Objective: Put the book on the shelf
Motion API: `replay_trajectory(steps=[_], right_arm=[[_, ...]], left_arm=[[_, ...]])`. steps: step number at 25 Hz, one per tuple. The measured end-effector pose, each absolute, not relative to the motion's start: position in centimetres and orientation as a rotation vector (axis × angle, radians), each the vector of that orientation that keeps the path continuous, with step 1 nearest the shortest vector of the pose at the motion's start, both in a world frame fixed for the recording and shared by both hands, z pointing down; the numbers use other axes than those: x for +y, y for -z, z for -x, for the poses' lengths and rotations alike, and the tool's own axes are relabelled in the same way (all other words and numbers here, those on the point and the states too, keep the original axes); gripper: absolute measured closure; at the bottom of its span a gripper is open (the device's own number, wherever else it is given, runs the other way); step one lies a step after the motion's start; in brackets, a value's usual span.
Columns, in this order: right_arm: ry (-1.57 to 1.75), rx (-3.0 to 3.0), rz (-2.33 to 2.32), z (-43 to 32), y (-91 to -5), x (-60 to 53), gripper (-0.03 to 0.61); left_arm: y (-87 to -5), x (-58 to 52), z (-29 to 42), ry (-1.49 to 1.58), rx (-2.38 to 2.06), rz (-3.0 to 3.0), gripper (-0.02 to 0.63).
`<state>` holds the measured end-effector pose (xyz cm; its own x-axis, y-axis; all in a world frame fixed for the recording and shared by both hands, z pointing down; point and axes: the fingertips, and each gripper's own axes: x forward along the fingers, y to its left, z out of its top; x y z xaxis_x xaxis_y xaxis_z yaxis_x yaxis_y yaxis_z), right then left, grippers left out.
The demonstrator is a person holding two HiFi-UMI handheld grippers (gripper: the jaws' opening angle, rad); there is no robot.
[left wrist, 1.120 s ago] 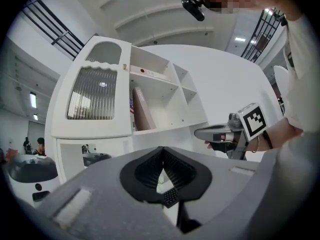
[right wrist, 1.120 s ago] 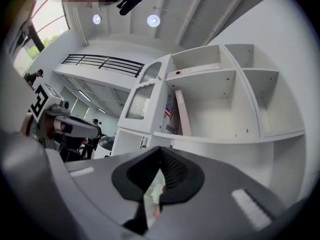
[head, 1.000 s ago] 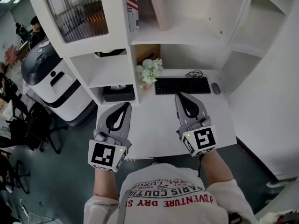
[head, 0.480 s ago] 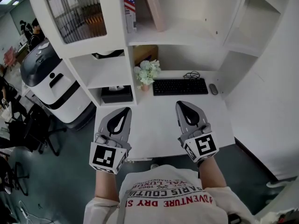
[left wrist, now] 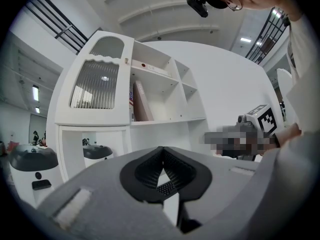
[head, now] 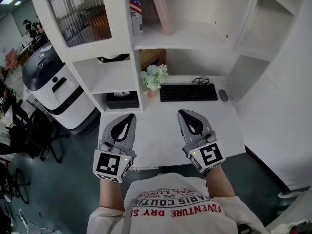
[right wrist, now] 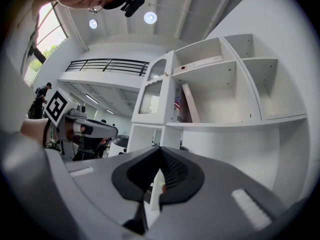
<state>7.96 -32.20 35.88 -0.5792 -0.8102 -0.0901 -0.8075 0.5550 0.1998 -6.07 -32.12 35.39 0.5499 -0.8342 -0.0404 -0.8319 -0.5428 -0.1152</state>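
Fingers of the left gripper are pressed together with nothing between them, and those of the right gripper are likewise closed and empty. Each gripper's own view shows the ribbed pads meeting at the tip. Both grippers hover side by side over the near part of a white desk, well apart from each other and pointing toward the shelving.

At the far left, dark office chairs stand on a grey-green floor, and beside them is a rounded white machine with a dark top. Next comes a tall white shelf unit. Its upper left compartment is closed by a ribbed glass door, and in a low open compartment sits a black box, perhaps a tissue holder, though it is too small to tell.

On the upper open shelf, a book with a flag cover stands upright against the divider. Just to its right the pink book leans at a tilt, already on the shelf and well away from both grippers.

Below it, a pot of pale flowers stands at the back of the desk in front of a brown box. To the right lie a black keyboard, a coiled cable behind it, and a mouse. White corner shelves and a plain white wall close the right side.
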Motion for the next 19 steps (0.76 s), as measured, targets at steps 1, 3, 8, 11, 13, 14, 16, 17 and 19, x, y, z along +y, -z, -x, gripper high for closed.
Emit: replay_trajectory(steps=[1,3,8,11,13,14,16,17,19], right_arm=[[0.339,-2.761,-1.435,-7.9,-36.0,-32.3,0.578],[0.327,-2.765,-1.436,-7.7,-36.0,-32.5,0.578],[0.327,-2.765,-1.446,-7.5,-36.0,-33.0,0.578],[0.292,-2.784,-1.459,-7.7,-36.0,-33.1,0.578],[0.274,-2.791,-1.472,-7.9,-35.9,-33.3,0.578],[0.272,-2.789,-1.477,-8.0,-35.9,-33.3,0.578],[0.276,-2.783,-1.480,-8.0,-35.9,-33.5,0.578],[0.279,-2.780,-1.480,-8.0,-35.9,-33.6,0.578],[0.286,-2.772,-1.479,-8.0,-35.9,-33.8,0.578]], left_arm=[[-35.5,-32.2,6.1,0.033,1.438,2.659,0.607],[-35.7,-32.4,6.2,0.043,1.440,2.662,0.607],[-36.0,-32.8,6.5,0.055,1.445,2.671,0.607],[-36.6,-33.0,6.3,0.072,1.446,2.686,0.607],[-36.9,-33.1,6.2,0.079,1.445,2.692,0.607],[-36.9,-33.1,6.2,0.079,1.445,2.693,0.607],[-36.8,-33.3,6.4,0.075,1.449,2.689,0.607],[-36.8,-33.4,6.5,0.072,1.452,2.687,0.607],[-36.6,-33.6,6.8,0.065,1.459,2.683,0.607]])
